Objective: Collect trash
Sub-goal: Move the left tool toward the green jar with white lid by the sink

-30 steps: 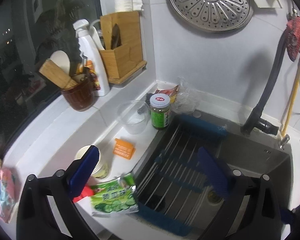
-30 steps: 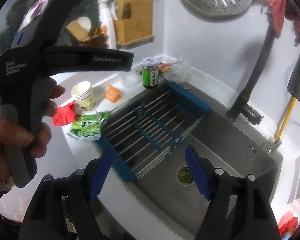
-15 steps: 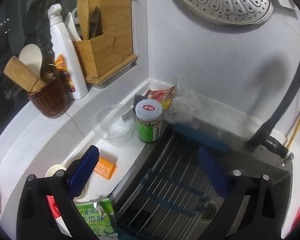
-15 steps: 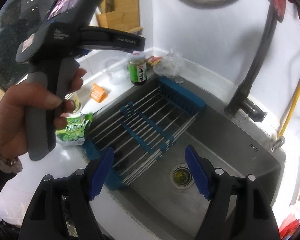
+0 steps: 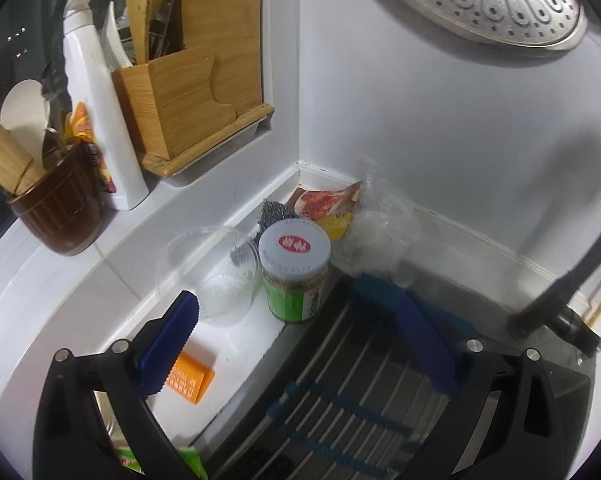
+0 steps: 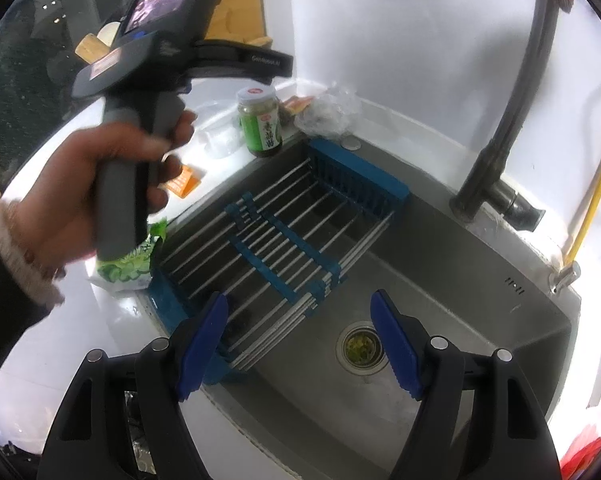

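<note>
Two tools gape wide, both empty: the left tool (image 5: pixel 296 354) hangs just short of the green jar (image 5: pixel 294 276), the right tool (image 6: pixel 298 346) farther back over the sink (image 6: pixel 440 292).

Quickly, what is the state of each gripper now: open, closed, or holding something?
Left gripper: open, holding nothing.
Right gripper: open, holding nothing, above the sink.

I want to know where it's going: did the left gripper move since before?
Yes. The left gripper moved toward the back corner, closer to the green jar standing beside the sink.
</note>
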{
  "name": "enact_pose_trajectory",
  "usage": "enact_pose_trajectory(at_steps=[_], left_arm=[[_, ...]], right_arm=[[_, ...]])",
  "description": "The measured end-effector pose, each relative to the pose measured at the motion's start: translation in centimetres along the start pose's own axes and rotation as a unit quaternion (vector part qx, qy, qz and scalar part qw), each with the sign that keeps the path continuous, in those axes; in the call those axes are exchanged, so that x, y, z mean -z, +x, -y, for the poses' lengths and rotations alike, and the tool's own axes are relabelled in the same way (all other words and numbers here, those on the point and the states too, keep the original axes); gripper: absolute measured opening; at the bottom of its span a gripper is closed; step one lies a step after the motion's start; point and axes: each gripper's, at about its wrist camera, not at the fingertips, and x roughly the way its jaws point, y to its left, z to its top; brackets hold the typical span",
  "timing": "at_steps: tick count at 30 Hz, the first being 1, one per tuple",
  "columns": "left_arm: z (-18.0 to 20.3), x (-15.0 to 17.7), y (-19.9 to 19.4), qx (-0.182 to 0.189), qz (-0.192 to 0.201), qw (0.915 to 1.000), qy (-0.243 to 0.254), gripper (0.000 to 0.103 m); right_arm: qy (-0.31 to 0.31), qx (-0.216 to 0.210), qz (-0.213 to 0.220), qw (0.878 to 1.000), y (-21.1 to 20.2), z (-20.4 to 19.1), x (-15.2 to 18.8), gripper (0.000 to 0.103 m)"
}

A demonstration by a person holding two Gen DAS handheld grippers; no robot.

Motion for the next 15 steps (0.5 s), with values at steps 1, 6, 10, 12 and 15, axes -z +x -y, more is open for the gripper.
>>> enact_pose_trajectory(at_steps=[1,6,10,12,15], left_arm=[[0.2,-0.2,0.7,-0.003,-0.001,1.0,0.001,0.097],[0.6,-0.8,3.3,-0.014,-0.006,0.9998,0.012,0.097],[0.7,-0.8,4.8,-0.015,-0.009,0.9997,0.017,0.097],[0.7,-0.9,5.3,-0.013,-0.009,0.9997,0.018,0.097],[0.8,-0.9,6.3,-0.012,-0.013,0.9996,0.021,0.097]], right_arm=[[0.001,0.0,-0.002,1.0,0.1,0.1,0.0,0.072],[0.003,0.003,-0.013,1.0,0.9,0.4,0.2,0.072],[0.005,0.006,-0.02,1.0,1.4,0.7,0.4,0.072],[0.006,0.007,-0.024,1.0,1.6,0.9,0.6,0.072],[0.007,0.008,-0.03,0.999,1.9,1.0,0.8,0.072]])
